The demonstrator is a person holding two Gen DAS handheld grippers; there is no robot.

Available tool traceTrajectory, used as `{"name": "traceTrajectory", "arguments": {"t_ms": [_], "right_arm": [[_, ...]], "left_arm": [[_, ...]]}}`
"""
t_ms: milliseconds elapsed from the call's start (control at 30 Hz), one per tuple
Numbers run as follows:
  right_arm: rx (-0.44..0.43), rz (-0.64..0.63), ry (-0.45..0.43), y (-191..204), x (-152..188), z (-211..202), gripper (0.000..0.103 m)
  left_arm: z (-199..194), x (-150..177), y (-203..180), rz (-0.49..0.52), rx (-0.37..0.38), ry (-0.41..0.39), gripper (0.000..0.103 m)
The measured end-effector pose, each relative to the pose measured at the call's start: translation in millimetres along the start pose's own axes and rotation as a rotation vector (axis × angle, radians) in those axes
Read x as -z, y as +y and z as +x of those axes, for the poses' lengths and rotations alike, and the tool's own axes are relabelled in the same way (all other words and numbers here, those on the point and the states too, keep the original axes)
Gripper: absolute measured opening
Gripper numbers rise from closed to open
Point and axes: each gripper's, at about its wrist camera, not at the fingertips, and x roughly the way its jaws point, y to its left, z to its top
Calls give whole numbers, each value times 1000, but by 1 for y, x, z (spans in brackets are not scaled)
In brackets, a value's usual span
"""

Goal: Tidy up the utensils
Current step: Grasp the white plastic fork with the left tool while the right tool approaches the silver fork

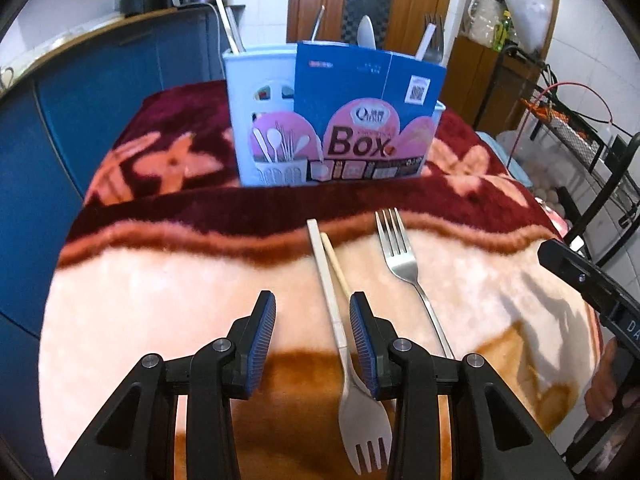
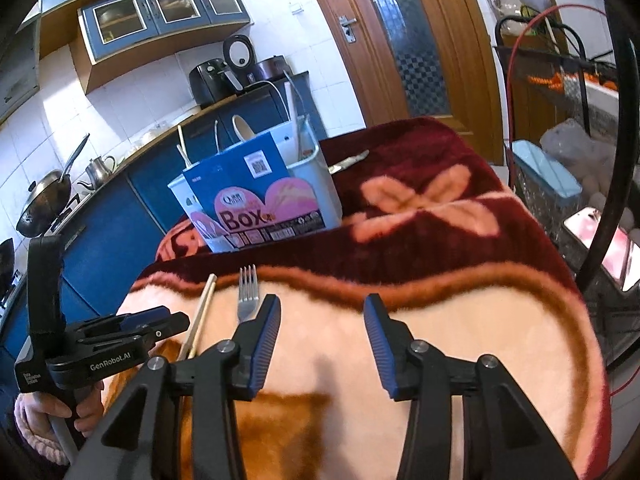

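A pale blue utensil holder [image 1: 244, 120] with a blue and pink "Box" card stands at the far side of the blanket-covered table and holds several utensils; it also shows in the right wrist view [image 2: 324, 196]. A beige plastic fork [image 1: 362, 424], a wooden chopstick [image 1: 335, 264] and a metal fork [image 1: 404, 260] lie on the blanket. My left gripper [image 1: 313, 312] is open above the blanket, its right finger beside the plastic fork's handle. My right gripper [image 2: 322, 316] is open and empty, to the right of the metal fork [image 2: 248, 296] and the chopstick [image 2: 202, 316].
The table carries a pink, brown and maroon flowered blanket [image 1: 160, 300]. Blue kitchen cabinets [image 1: 80, 100] stand to the left, a wooden door [image 2: 400, 40] behind. A black wire rack [image 2: 560, 80] stands to the right. My left gripper body [image 2: 100, 344] shows at the right wrist view's left.
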Motion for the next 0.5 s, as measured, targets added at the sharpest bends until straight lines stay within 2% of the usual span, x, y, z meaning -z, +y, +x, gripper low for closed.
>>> {"name": "traceTrajectory", "arguments": {"t_ms": [500], "right_arm": [[-2,23,22,-9,7,2,47]], "left_arm": [[29,-13,-3,23,-40,67,39]]}}
